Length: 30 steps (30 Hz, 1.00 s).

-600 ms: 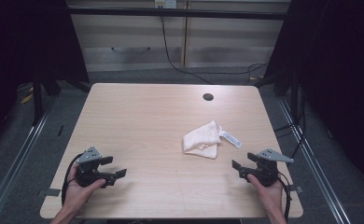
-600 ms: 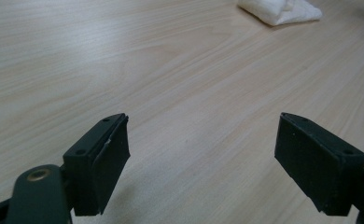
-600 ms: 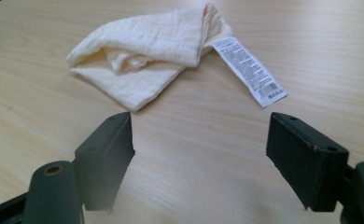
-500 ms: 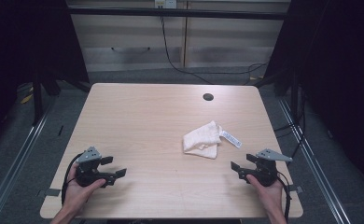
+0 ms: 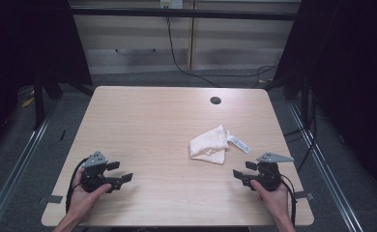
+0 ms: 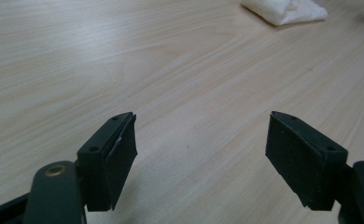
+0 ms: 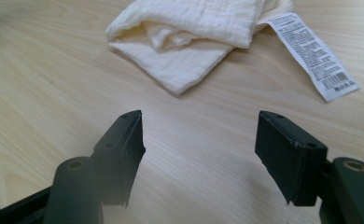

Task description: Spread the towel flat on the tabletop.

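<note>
So the folded cloth [image 5: 209, 147] sat way closer to the right gripper [image 5: 242, 172], just ahead of its spread, empty fingers [image 7: 285, 156].

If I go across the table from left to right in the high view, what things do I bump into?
left gripper → cream cloth → white label → right gripper
</note>
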Each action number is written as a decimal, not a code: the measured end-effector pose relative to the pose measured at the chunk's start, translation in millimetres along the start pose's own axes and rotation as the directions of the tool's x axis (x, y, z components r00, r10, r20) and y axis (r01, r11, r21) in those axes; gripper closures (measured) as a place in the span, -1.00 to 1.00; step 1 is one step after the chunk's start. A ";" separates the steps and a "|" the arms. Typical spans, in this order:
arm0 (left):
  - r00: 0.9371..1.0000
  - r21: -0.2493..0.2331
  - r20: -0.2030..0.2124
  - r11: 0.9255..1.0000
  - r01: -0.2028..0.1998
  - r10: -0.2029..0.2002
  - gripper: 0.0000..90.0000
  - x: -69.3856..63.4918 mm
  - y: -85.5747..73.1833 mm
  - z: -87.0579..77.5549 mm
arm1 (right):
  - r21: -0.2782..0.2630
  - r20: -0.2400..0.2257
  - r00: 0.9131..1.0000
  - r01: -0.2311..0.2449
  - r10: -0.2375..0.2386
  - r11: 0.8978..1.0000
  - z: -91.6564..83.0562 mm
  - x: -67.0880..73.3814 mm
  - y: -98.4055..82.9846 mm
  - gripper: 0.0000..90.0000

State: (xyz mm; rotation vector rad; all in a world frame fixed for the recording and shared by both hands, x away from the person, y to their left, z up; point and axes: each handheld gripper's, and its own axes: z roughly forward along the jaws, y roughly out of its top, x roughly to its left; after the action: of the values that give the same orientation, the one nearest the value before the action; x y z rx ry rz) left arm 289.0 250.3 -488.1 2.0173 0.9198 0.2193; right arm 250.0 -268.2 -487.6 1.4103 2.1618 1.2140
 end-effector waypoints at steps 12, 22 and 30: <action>1.000 -0.015 0.017 1.000 -0.002 0.002 -0.51 -0.5 -0.1 -2.4 | 0.017 -0.068 0.997 0.045 -0.043 0.999 13.5 11.6 28.7 -0.18; 1.000 -0.018 0.016 1.000 -0.004 0.004 -0.51 -0.1 0.2 -2.5 | 0.022 -0.094 0.994 0.056 -0.053 0.998 23.2 2.9 51.2 -0.22; 1.000 -0.015 0.018 1.000 -0.005 0.005 -0.51 -0.4 0.0 -1.8 | 0.025 -0.107 0.992 0.072 -0.069 0.997 36.0 -5.9 70.9 0.01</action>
State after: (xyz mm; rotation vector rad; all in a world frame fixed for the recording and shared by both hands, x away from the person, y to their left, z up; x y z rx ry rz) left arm 287.9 251.2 -486.9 2.0052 0.8993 0.2091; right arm 318.8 -243.8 -455.7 1.2962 2.2884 1.2629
